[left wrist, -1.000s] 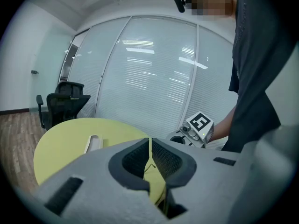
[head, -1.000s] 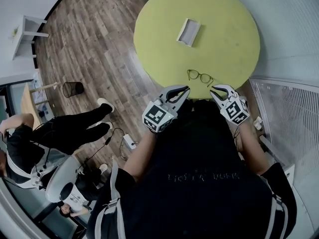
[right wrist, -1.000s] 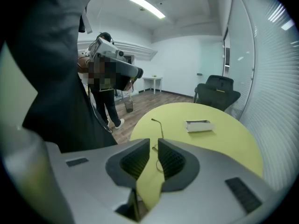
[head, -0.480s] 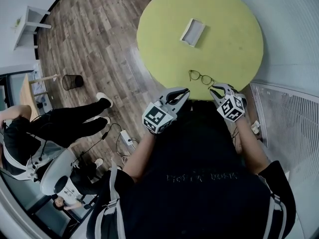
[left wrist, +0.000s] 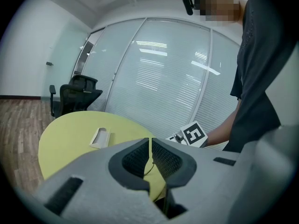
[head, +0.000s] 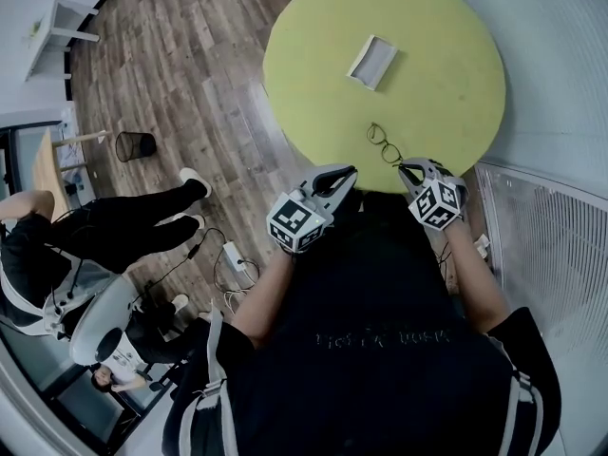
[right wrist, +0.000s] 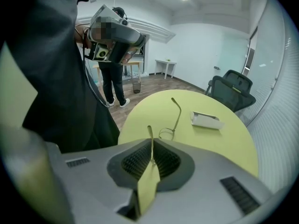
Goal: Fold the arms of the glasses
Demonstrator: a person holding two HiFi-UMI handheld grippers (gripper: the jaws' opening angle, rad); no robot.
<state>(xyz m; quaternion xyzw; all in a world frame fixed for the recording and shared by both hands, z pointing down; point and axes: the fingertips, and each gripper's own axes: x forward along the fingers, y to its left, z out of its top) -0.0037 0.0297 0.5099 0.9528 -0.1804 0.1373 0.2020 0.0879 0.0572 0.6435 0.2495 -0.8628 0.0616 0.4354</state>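
Thin wire-framed glasses lie open near the front edge of the round yellow table. In the right gripper view the lenses rest on the table, one arm points up and away, and the other arm runs into my right gripper's jaws. My right gripper is shut on that arm's tip. My left gripper hangs at the table's edge to the left of the glasses. It is shut, with nothing seen held in it.
A white open case lies further back on the table. A person sits at the left, on the wooden floor near a black bin. An office chair stands behind the table, with a glass wall on the right.
The glasses have turned from lying across to slanting, with the near arm at my right gripper. Both grippers have stayed near the table's front edge.
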